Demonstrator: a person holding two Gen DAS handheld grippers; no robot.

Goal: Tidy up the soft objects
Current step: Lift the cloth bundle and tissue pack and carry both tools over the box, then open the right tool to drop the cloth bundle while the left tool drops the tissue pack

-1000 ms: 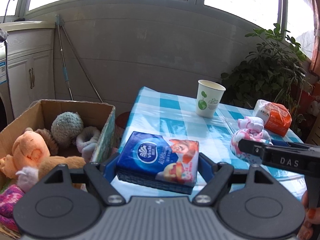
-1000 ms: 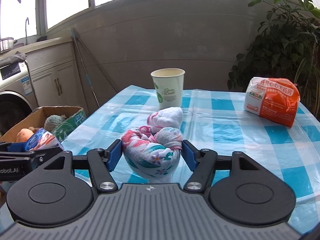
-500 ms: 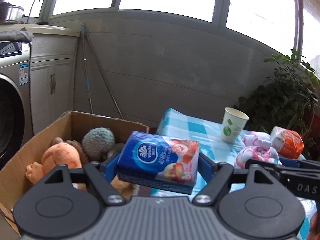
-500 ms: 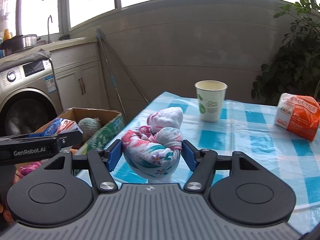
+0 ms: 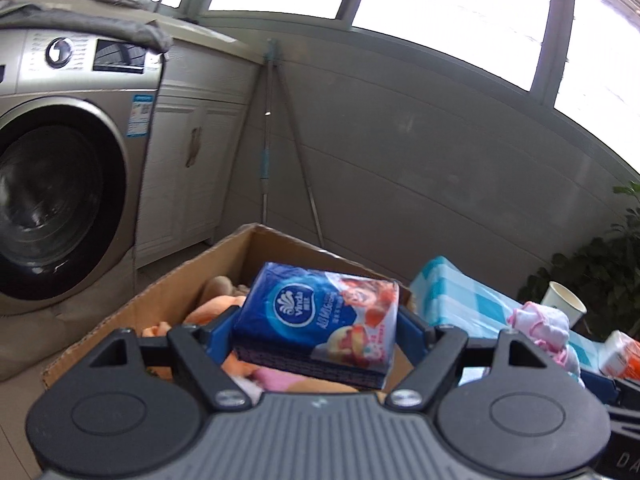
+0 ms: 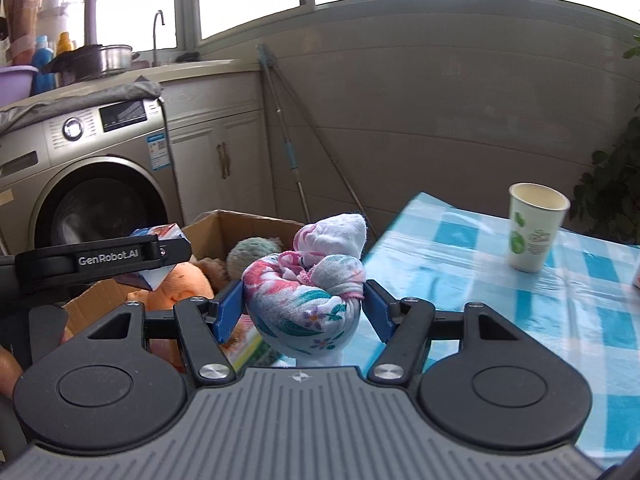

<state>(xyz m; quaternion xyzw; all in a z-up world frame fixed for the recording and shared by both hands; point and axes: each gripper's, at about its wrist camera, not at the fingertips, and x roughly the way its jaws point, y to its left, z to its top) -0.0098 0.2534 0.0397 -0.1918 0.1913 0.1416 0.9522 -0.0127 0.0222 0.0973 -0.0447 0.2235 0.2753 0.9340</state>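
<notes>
My left gripper [image 5: 316, 330] is shut on a blue tissue pack [image 5: 316, 320] and holds it in the air over the open cardboard box [image 5: 176, 284]. Soft toys lie in that box, among them an orange plush [image 6: 180, 280] and a grey-green fuzzy ball [image 6: 252, 252]. My right gripper [image 6: 304, 308] is shut on a knotted floral cloth bundle [image 6: 308, 296], held at the left edge of the blue checked table [image 6: 480, 264], just right of the box. The left gripper's side [image 6: 104, 260] shows at the left of the right wrist view.
A paper cup [image 6: 534, 232] stands on the table, and an orange packet [image 5: 620, 354] lies further right. A washing machine [image 5: 60, 180] and white cabinets [image 6: 224, 160] stand behind the box. Mop poles [image 5: 266, 152] lean on the wall. A plant [image 5: 600, 264] grows beyond the table.
Both grippers swung left from over the table toward the box, each still holding its object. The tissue pack now hangs over the box, and the washing machine has come into view.
</notes>
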